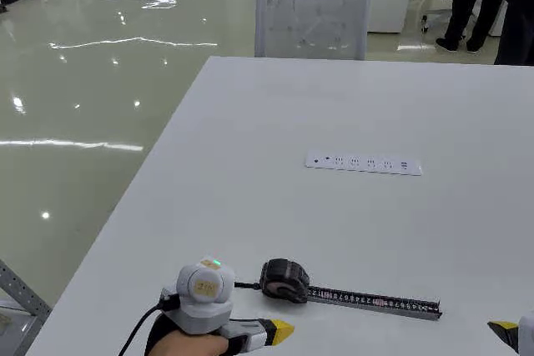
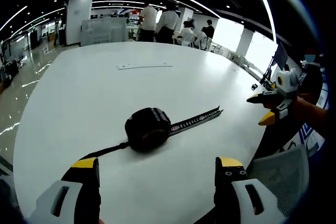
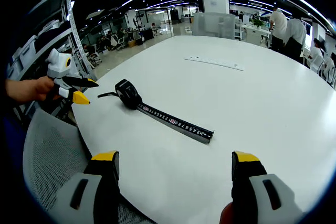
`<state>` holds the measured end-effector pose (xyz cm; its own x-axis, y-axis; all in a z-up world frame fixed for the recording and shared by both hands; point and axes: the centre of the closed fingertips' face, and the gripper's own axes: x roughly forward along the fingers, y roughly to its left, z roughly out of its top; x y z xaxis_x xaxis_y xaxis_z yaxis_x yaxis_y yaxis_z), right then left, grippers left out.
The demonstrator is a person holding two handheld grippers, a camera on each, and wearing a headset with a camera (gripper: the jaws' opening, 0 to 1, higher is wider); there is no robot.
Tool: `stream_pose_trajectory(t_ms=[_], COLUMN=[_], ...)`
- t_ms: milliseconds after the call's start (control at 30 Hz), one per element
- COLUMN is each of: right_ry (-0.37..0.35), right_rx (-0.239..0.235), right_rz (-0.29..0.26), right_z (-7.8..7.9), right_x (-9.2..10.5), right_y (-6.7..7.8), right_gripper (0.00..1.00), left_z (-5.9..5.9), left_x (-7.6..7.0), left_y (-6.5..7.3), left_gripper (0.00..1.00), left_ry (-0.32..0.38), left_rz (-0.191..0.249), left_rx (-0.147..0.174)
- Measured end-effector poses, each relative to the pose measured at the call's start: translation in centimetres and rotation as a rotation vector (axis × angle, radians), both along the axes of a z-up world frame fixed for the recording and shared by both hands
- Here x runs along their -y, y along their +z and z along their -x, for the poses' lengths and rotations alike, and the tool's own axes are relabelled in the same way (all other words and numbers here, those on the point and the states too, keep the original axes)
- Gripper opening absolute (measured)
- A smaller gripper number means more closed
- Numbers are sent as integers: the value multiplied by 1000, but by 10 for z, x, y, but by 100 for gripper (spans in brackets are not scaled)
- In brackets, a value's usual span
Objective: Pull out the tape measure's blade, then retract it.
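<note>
**Both grippers open and empty, tape blade lying drawn out on the table**

The left gripper (image 2: 157, 163), white-bodied with black jaws tipped in yellow, has its jaws spread wide and holds nothing. It hovers at the near edge of the table, pointing at the tape measure's case from just short of it. The right gripper (image 3: 176, 157), of the same build, is also wide open and empty. It sits off the blade's far end, apart from it.

Between them lies the black, round-cased tape measure (image 2: 147, 128), resting on its side on the broad white table (image 1: 275, 164). Its dark blade (image 3: 176, 123), marked with pale numerals, is drawn out and lies flat on the tabletop, running from the case toward the right gripper. A thin black wrist strap (image 2: 102, 151) trails from the case toward the left gripper. Neither gripper touches the case, blade or strap.

Further back on the table, well apart from the tape, lies a long white power strip (image 1: 363, 162). A grey mesh office chair (image 1: 313, 18) stands at the far edge, with people standing beyond it.

With the blade already out, the pulling step looks done and retracting appears to be the step in hand. To do it well, the left gripper would likely close across the case's flat sides to pin it, since the loose case could slide or spin. The right gripper would best take the blade near its tip and feed it back slowly, so the spring does not whip it in. Where the lock sits cannot be told from these views.
</note>
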<state>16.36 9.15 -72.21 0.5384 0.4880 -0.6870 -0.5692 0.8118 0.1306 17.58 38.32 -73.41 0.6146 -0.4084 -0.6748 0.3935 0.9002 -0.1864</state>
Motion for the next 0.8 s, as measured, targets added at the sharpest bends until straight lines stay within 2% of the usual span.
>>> stream_pose_trajectory(t_ms=[233,500,567,633,800], right_ry=[-18,-19,-17,-20,-34], right_rx=[-11,-8,-13,-38,-37], right_rz=[-7,2,3,-2,-15], right_z=[14,35,40,47,59], right_x=[0,1,-1,-2,-6], right_y=[21,43,46,48,60], right_gripper=[91,97,97,97,99], left_z=[12,21,24,27,36], left_x=[0,1,0,-3,-17], left_y=[10,32,36,42,51], left_gripper=[94,100,100,100,100], left_ry=[19,25,22,19,34], left_rz=[-5,-8,-11,-17,-41], left_rx=[4,40,39,49,53])
